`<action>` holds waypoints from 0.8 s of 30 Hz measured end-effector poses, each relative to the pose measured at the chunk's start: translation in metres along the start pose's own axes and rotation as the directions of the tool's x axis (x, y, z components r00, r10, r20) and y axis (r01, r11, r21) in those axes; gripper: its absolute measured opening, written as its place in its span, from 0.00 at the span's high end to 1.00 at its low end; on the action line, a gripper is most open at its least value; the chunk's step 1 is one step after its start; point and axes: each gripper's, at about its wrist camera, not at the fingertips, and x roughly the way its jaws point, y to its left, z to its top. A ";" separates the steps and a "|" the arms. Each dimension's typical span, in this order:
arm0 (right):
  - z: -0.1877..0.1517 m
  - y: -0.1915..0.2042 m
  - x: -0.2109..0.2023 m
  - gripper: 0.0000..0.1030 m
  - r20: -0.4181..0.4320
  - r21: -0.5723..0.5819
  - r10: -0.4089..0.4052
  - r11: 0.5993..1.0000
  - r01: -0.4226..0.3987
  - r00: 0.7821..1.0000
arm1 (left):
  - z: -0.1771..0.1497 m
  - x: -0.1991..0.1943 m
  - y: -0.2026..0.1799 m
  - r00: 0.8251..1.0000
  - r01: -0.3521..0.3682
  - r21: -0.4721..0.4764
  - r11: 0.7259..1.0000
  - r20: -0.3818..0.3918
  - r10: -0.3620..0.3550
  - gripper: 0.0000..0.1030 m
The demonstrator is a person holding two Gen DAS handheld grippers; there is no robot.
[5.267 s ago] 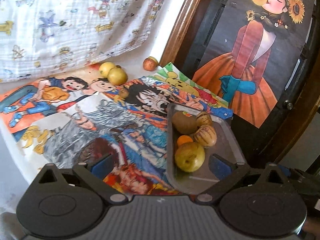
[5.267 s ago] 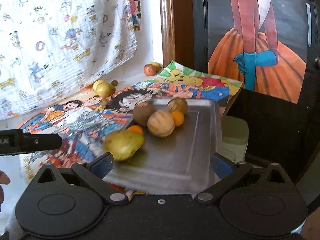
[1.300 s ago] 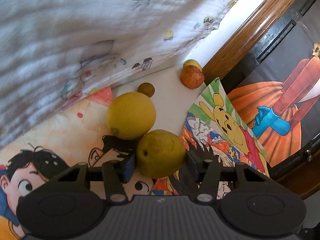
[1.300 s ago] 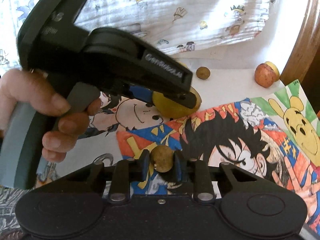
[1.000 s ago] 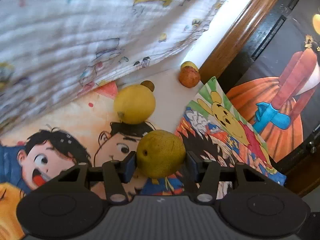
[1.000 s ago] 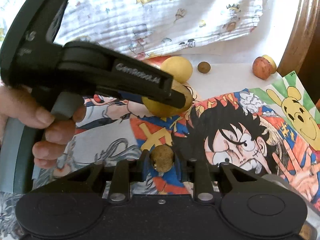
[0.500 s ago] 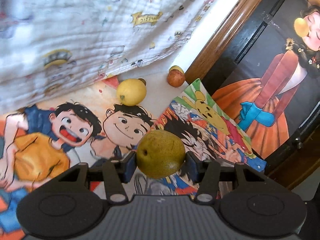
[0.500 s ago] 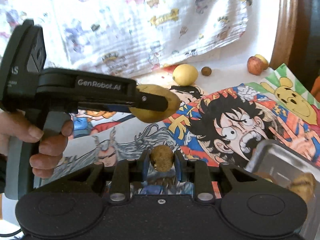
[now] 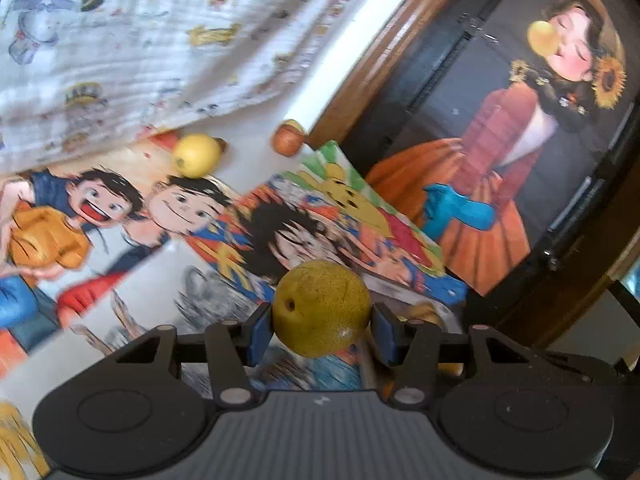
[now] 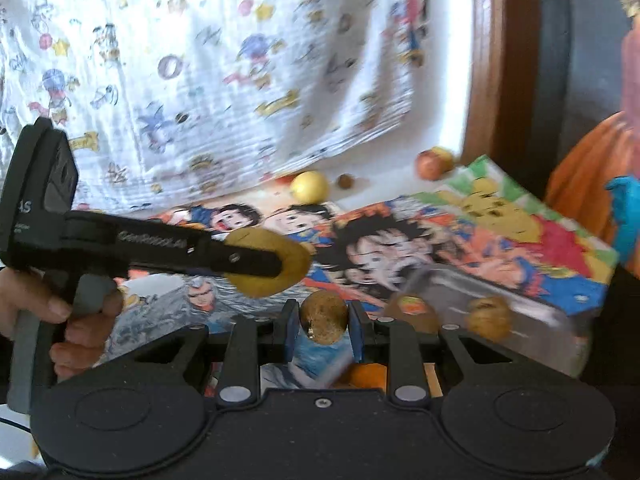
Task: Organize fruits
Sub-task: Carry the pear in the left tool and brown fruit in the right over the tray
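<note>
My left gripper (image 9: 321, 322) is shut on a yellow-green pear (image 9: 321, 307), held above the cartoon posters. The same pear (image 10: 294, 258) shows in the right wrist view, clamped by the left gripper with a hand on its handle. My right gripper (image 10: 323, 330) is shut on a small brown round fruit (image 10: 324, 317). The metal tray (image 10: 532, 302) lies just ahead to the right, with a brown kiwi (image 10: 412, 311), a striped fruit (image 10: 489, 322) and an orange fruit (image 10: 368, 376) in it. Only the tray's rim (image 9: 396, 290) peeks out behind the pear in the left wrist view.
A yellow lemon (image 9: 197, 155) with a small brown fruit (image 10: 345, 181) beside it, and a reddish fruit (image 9: 287, 143), lie at the back by the wall. A printed white cloth (image 10: 208, 80) hangs behind. A wooden door frame (image 9: 384, 52) and a painted poster (image 9: 520, 152) stand at the right.
Both grippers have pulled back from the far fruits and swung right towards the tray, each still holding its fruit. The tray has come further into the right wrist view.
</note>
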 end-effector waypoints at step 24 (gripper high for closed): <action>-0.103 -0.042 -0.079 0.73 0.065 0.151 -0.178 0.974 0.167 0.982 | -0.099 -0.042 -0.078 0.989 0.132 0.090 0.987 -0.083 -0.124 0.45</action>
